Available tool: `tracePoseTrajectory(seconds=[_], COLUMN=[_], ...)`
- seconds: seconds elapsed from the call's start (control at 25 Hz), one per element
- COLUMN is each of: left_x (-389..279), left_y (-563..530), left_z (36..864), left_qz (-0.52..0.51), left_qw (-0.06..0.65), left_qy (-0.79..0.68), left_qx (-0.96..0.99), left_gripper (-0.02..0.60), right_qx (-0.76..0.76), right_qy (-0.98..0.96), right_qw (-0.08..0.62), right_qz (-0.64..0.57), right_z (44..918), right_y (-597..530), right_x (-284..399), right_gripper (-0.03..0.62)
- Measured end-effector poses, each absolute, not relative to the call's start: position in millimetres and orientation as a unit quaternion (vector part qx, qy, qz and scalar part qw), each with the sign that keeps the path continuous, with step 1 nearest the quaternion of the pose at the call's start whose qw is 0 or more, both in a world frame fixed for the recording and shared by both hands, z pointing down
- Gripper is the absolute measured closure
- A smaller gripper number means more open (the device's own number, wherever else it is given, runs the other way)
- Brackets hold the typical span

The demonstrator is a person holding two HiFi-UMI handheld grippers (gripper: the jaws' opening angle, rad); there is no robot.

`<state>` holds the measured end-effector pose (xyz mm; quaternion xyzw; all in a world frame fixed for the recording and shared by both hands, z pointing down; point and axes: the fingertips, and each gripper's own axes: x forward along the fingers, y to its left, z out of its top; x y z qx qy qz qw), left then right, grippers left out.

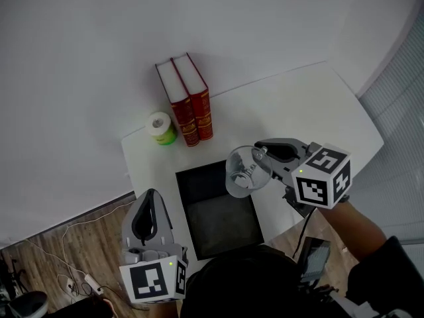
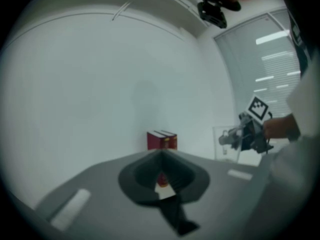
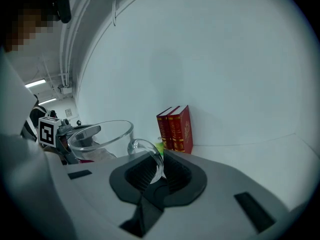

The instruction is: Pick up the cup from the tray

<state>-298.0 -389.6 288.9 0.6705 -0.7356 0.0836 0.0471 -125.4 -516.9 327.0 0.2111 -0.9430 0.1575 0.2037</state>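
A clear glass cup [image 1: 244, 171] with a handle hangs in the air above the black tray [image 1: 191, 177], tilted with its mouth towards me. My right gripper [image 1: 263, 156] is shut on the cup's handle [image 3: 148, 157]. In the right gripper view the cup's bowl [image 3: 100, 139] juts out to the left of the jaws. My left gripper [image 1: 151, 197] is off the table's near-left corner with its jaws together and nothing in them. The left gripper view shows the cup [image 2: 225, 143] and the right gripper [image 2: 241, 134] far to the right.
Two red books [image 1: 185, 98] stand upright at the back of the white table [image 1: 298, 105], with a green-and-white roll [image 1: 161, 128] beside them. Cables [image 1: 73, 270] lie on the wooden floor at the lower left. The wall is right behind the table.
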Motion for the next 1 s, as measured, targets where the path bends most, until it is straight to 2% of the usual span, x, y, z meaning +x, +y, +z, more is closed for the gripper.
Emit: tracePoseTrajectory(seconds=[0.4, 1.0], left_x=[-303, -307], left_y=[-394, -395], left_z=[292, 290], left_qz=[0.08, 0.084], left_qw=[0.049, 0.047], left_qy=[-0.731, -0.727], left_qx=[0.676, 0.68], left_gripper=[0.577, 0.577], right_qx=[0.238, 0.238], right_qy=[-0.939, -0.938], right_qw=[0.193, 0.192], right_qz=[0.156, 0.163], right_z=[314, 320], right_y=[-517, -515], right_x=[-106, -113], right_gripper=[0.546, 0.546])
